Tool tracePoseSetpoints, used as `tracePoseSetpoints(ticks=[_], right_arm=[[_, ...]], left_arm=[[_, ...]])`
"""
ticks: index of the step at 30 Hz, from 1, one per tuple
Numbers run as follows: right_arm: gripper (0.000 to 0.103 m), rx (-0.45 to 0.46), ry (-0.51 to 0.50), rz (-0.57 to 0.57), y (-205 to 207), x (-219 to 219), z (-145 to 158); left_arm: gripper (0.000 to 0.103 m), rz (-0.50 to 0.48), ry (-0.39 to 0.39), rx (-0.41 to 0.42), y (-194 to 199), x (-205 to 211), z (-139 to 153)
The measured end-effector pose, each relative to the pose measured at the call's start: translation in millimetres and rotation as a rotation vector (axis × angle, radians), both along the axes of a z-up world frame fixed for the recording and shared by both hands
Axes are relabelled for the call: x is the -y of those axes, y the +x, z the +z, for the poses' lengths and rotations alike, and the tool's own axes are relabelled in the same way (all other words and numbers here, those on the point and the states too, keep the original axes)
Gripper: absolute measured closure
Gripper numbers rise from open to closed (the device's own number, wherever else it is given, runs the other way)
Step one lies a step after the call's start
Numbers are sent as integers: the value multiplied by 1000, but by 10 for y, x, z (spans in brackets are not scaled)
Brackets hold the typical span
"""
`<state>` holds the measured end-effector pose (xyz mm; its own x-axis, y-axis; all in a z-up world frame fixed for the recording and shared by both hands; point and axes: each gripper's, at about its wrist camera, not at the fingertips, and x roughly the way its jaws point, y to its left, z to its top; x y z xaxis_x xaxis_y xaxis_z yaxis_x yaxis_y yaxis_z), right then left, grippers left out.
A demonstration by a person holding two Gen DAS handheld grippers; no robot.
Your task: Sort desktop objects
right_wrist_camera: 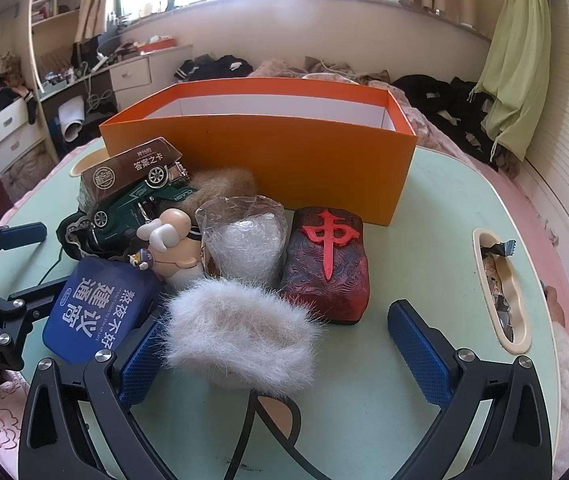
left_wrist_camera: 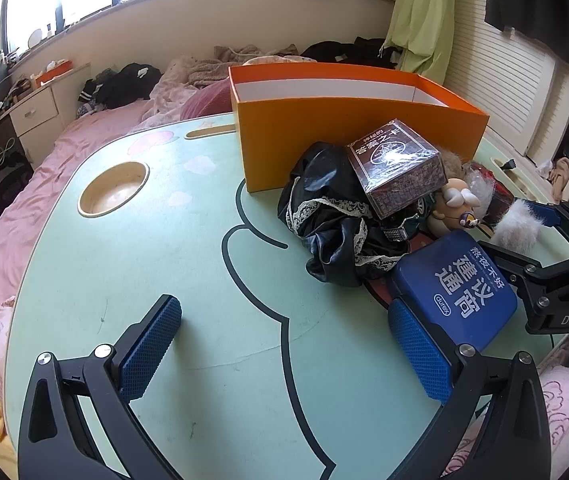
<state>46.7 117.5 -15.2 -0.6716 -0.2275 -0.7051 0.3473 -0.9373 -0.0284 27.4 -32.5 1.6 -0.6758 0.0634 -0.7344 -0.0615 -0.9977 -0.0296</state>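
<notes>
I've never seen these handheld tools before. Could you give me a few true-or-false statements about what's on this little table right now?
1. The orange box has toys piled inside. False: only its white inner walls show, and the items lie outside in front of it.
2. The right tool is open, with the white fluffy piece between its fingers. True.
3. The left tool is clamped on the blue tin. False: it is open; the tin lies beside one finger.
4. The green toy car sits in the pile. True.

Orange box (right_wrist_camera: 268, 156), mint-green table (left_wrist_camera: 188, 264), blue tin (right_wrist_camera: 92, 316), red-and-black block (right_wrist_camera: 326, 268)
</notes>
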Motion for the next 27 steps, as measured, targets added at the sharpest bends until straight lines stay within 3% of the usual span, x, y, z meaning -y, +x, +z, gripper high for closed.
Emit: tracePoseSetpoints(ticks=[27], right_arm=[[0,1,-5,0,-10,-16,-8]], left_arm=[[0,-1,-4,2,-18,-13,12]])
